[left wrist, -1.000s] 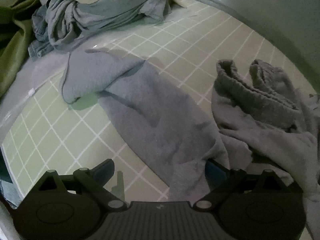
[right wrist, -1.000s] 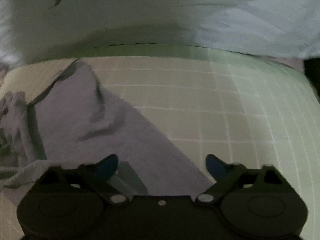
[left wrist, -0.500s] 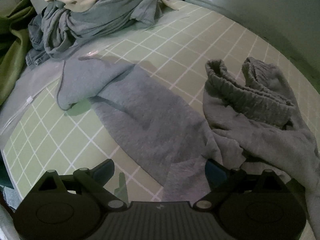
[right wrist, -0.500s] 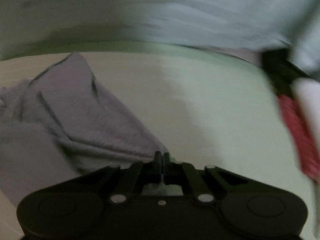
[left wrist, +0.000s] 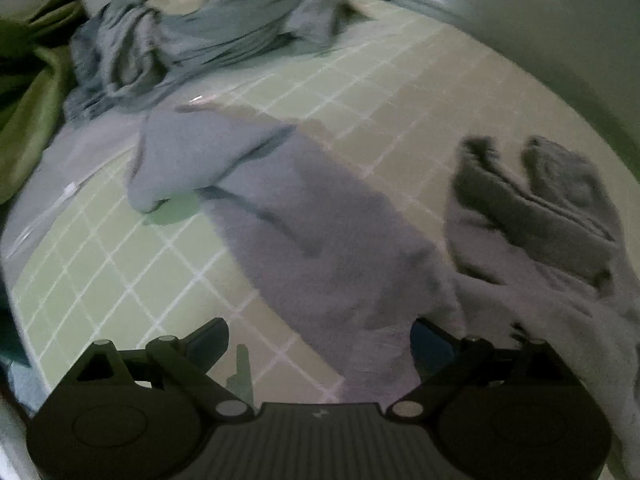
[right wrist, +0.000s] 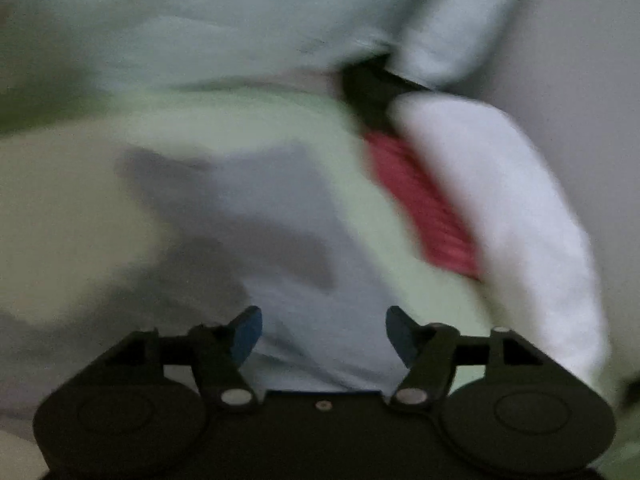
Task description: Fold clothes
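In the left wrist view, a garment (left wrist: 320,232) lies spread across the middle of the gridded worktop (left wrist: 120,280), running from centre left down to the bottom centre. Its bunched part (left wrist: 560,232) sits at the right of the frame. A pile of clothes (left wrist: 192,40) lies at the upper left, behind the garment. In the blurred right wrist view, the garment (right wrist: 280,220) fills the centre, with a cushion (right wrist: 500,200) at the right.

A dim room. A pale green surface (left wrist: 420,80) ruled with a white grid fills the view — a pale, curved wall (left wrist: 540,32) rises just behind it. Left of the grid, green drapery (left wrist: 28,92) hangs in shadow.
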Demonstrator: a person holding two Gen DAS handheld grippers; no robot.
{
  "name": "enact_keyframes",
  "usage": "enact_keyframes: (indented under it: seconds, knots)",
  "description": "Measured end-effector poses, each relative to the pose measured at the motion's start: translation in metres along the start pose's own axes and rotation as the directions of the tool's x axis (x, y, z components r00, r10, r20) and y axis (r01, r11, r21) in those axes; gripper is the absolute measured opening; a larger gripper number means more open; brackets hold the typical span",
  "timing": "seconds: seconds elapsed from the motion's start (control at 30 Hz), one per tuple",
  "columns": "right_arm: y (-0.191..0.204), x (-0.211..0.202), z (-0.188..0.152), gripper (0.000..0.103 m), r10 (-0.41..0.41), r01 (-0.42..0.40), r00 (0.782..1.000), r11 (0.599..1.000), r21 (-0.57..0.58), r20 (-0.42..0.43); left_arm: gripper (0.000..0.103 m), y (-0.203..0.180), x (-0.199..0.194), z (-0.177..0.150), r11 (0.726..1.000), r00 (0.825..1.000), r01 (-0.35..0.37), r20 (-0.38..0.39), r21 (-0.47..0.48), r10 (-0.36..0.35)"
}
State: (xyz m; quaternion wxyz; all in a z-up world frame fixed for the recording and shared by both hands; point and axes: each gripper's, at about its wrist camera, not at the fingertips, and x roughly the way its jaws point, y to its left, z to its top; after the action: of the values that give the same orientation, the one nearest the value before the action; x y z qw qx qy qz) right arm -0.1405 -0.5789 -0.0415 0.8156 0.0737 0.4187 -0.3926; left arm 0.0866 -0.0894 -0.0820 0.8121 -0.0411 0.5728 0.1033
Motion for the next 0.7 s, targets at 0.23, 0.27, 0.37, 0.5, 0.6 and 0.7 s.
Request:
enact_keyframes:
  seconds: [0.23, 0.27, 0.37, 0.5, 0.6, 0.7]
  knots:
    - [0.137, 0.002, 0.027, 0.078, 0.378, -0.376, 0.926, 0.912, -0.166, -0.019, 0.097, 0.016, 0.014, 0.000, 0.997, 0.998, -0.050, -0.047, -0.062, 0.047]
    - [0.156, 0.000, 0.028, 0.078, 0.419, -0.416, 0.908, 0.889, -0.190, -0.028, 0.098, 0.016, 0.015, -0.001, 0.997, 0.998, -0.051, -0.050, -0.065, 0.048]
    - [0.185, -0.005, 0.027, 0.078, 0.474, -0.470, 0.879, 0.848, -0.244, -0.048, 0.098, 0.016, 0.019, -0.003, 0.996, 0.997, -0.050, -0.058, -0.070, 0.046]
    - [0.221, -0.013, 0.025, 0.079, 0.538, -0.533, 0.839, 0.787, -0.311, -0.078, 0.100, 0.015, 0.022, -0.004, 0.997, 0.997, -0.049, -0.057, -0.062, 0.046]
    - [0.249, -0.019, 0.024, 0.071, 0.582, -0.577, 0.806, 0.734, -0.359, -0.104, 0.100, 0.014, 0.023, -0.003, 0.997, 0.997, -0.049, -0.056, -0.058, 0.046]
    - [0.244, -0.014, 0.024, 0.042, 0.576, -0.567, 0.812, 0.737, -0.368, -0.098, 0.100, 0.013, 0.024, -0.003, 0.997, 0.997, -0.049, -0.056, -0.055, 0.046]
